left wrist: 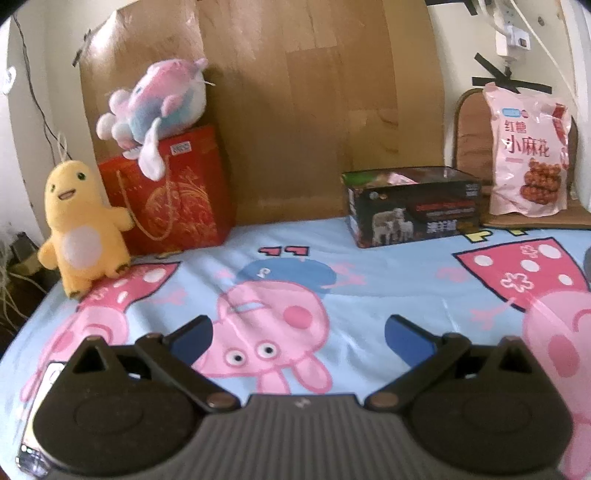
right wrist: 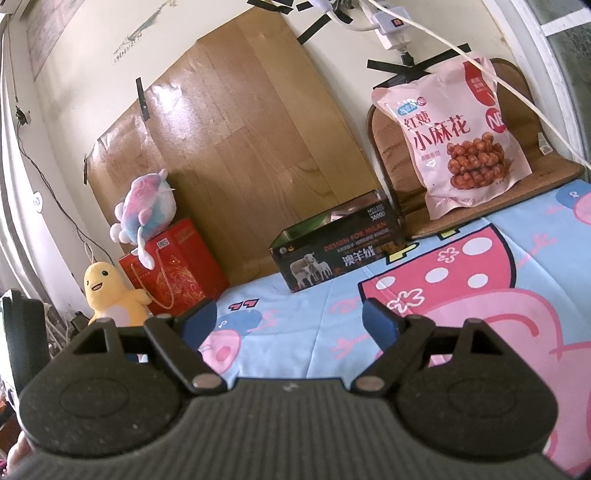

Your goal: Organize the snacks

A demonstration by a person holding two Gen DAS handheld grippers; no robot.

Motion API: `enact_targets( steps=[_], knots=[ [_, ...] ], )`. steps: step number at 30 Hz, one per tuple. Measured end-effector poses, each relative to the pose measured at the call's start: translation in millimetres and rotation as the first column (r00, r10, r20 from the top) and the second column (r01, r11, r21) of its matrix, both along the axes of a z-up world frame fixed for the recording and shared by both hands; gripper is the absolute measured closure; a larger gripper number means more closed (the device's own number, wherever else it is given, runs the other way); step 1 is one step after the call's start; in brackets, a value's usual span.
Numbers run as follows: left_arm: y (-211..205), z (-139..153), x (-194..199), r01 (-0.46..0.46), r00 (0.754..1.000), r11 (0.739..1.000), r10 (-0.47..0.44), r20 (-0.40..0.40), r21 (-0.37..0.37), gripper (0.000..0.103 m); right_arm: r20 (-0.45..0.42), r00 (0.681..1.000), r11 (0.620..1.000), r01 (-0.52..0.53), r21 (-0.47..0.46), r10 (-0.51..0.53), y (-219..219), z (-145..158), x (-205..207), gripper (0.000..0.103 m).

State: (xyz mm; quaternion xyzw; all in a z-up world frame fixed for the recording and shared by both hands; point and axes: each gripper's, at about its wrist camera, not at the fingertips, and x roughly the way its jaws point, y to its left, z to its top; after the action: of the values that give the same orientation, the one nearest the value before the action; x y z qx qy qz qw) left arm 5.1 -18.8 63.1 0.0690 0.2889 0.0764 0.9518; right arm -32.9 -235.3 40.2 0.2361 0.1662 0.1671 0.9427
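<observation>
A pink snack bag [left wrist: 526, 155] stands upright on a brown wooden seat [left wrist: 535, 219] at the far right; it also shows in the right wrist view [right wrist: 456, 136]. A black open-top box [left wrist: 413, 206] sits on the bedsheet to its left, with something pinkish inside; it also shows in the right wrist view [right wrist: 338, 245]. My left gripper [left wrist: 297, 339] is open and empty, low over the sheet, well short of the box. My right gripper [right wrist: 290, 321] is open and empty, also short of the box.
A cartoon pig bedsheet [left wrist: 295, 280] covers the surface. A red gift bag [left wrist: 173, 195] with a pink-blue plush [left wrist: 159, 103] on top stands at the back left, beside a yellow plush [left wrist: 81, 229]. A wood-pattern board [left wrist: 295, 110] leans on the wall. Cables [right wrist: 424, 33] hang above the seat.
</observation>
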Motion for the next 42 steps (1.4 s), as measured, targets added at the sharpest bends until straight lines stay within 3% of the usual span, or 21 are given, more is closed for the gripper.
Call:
enact_targets(
  steps=[10,42],
  knots=[
    [-2.1,0.5,-1.0,-0.036,0.998,0.995,0.032,0.047,0.09,0.0,-0.005,1.0,1.0,0.002,0.004,-0.002,-1.1,-1.3,-0.4,0.015],
    [-3.0,-1.5,0.9,-0.066,0.996,0.983,0.053,0.078,0.169,0.0,-0.014,1.0,1.0,0.012,0.015,-0.012,-3.6,-6.6,0.1,0.015]
  ],
)
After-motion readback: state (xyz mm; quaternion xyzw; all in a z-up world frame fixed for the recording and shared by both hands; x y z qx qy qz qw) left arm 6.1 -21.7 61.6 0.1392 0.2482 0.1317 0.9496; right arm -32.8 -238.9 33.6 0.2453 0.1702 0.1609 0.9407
